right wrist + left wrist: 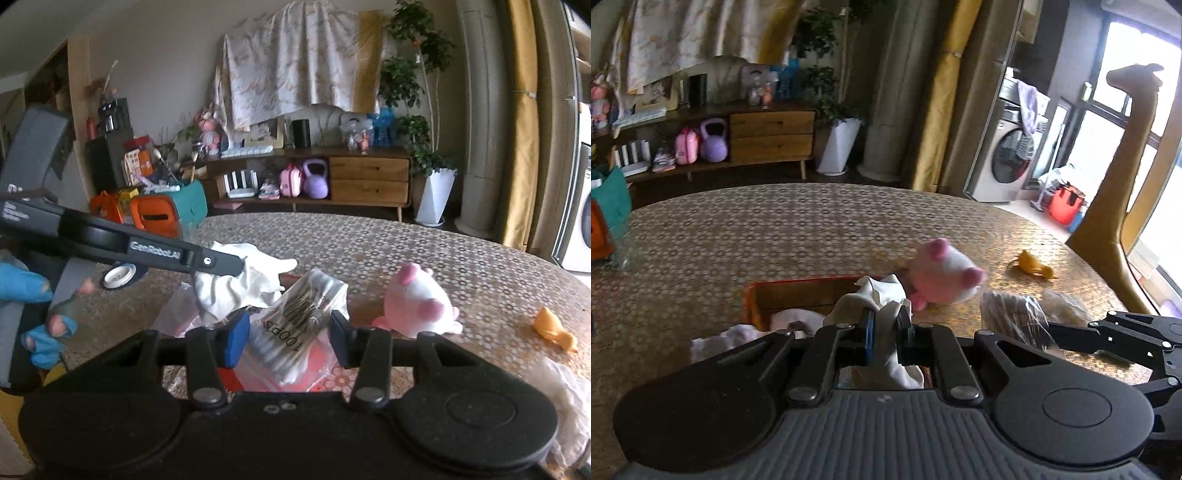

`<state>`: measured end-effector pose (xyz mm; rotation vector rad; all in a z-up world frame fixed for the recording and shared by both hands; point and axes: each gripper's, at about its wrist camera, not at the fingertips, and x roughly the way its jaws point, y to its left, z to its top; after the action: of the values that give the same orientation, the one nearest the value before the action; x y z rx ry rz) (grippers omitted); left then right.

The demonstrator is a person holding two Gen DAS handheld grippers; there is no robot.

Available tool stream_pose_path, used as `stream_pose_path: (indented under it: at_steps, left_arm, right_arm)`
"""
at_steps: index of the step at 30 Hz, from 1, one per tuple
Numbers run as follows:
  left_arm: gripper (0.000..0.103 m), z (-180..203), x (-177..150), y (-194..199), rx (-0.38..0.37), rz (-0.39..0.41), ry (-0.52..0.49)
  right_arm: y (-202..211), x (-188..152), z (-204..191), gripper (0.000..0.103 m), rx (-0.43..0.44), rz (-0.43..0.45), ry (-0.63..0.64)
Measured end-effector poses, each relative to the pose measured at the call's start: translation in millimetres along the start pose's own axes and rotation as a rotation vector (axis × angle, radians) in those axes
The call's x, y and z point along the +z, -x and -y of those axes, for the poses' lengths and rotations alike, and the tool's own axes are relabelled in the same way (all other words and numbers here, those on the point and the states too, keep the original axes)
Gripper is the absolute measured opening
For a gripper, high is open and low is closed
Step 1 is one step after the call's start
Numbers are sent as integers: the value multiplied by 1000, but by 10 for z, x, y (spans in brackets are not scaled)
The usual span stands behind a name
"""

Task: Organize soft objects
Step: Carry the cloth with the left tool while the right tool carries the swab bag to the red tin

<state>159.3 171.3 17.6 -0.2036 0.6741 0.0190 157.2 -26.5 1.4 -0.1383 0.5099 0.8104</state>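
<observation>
White cloth [882, 295] — crumpled, limp — pinched in left claw [886, 325]; right claw [286, 332] pinches plastic packet [295, 325].

box [757, 295] on table [775, 229] | plush [942, 277] right of box | duck [1032, 266] right of plush

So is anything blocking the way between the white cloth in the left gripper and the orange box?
Nothing visible does. The left gripper holds the white cloth right over the orange box, whose opening already shows other fabric inside.

Left gripper [886, 325] clamped (right gripper [284, 332] too)
</observation>
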Motion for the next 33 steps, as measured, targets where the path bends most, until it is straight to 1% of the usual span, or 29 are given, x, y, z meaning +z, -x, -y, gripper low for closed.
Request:
stream_pose_path:
  at_steps: [9, 14, 22, 27, 33]
  left_arm:
    - [11, -462, 45, -151, 78, 0, 49]
    - [11, -610, 87, -345, 98, -14, 61]
    - [11, -671, 66, -733, 120, -46, 43]
    - [11, -684, 19, -929, 115, -78, 46]
    - [11, -662, -56, -1075, 104, -115, 38]
  right_arm:
    - [-579, 21, -61, 45, 7, -67, -7]
    - [-892, 68, -41, 45, 5, -101, -28]
    - [-1261, 56, -34, 45, -10, -139, -32]
    - [-1480, 20, -21, 45, -7, -186, -22]
    - [-1615, -40, -7, 45, 1, -220, -11]
